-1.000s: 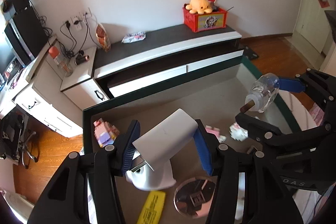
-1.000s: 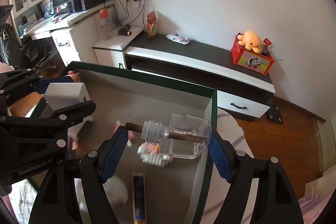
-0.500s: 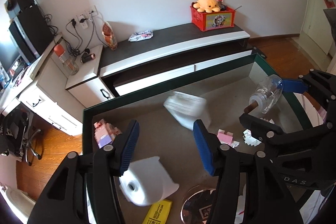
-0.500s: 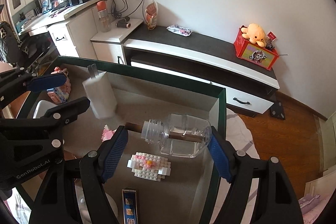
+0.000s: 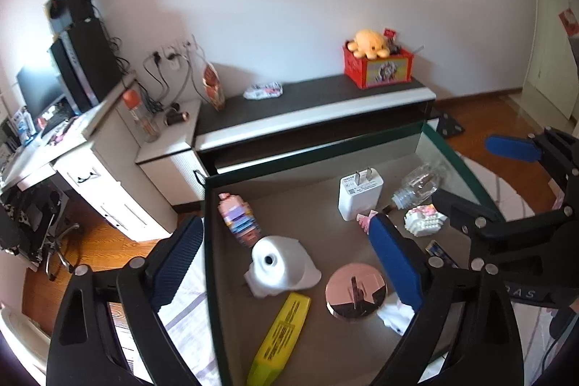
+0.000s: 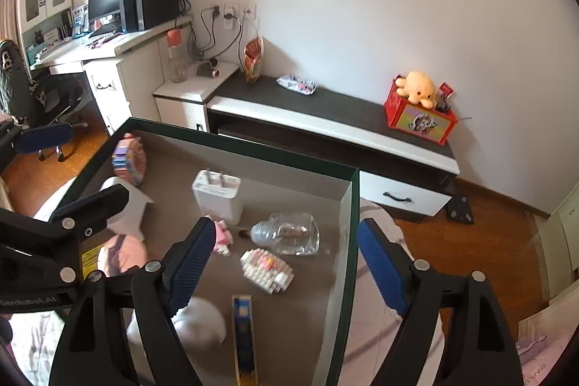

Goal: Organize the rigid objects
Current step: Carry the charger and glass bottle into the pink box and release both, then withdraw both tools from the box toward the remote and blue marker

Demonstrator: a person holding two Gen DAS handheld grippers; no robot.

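Grippers both hang over the green-edged box (image 5: 208, 241) with nothing in them. The left gripper (image 5: 286, 263) has just been opening its jaws and they stand wide apart, empty. The white charger (image 5: 360, 192) sits upright on the box floor, ahead of this gripper and a little to the right, prongs pointing up. The white cone-shaped thing (image 5: 280, 264) lies between the blue fingers (image 5: 394, 259), lower down on the floor.

The right gripper (image 6: 284, 263) has also just been opening, and its jaws are wide with nothing held. The clear bottle (image 6: 287, 234) lies on its side on the box floor, right between the tips, touching neither. The white brick toy (image 6: 267, 268) lies just beside the bottle.
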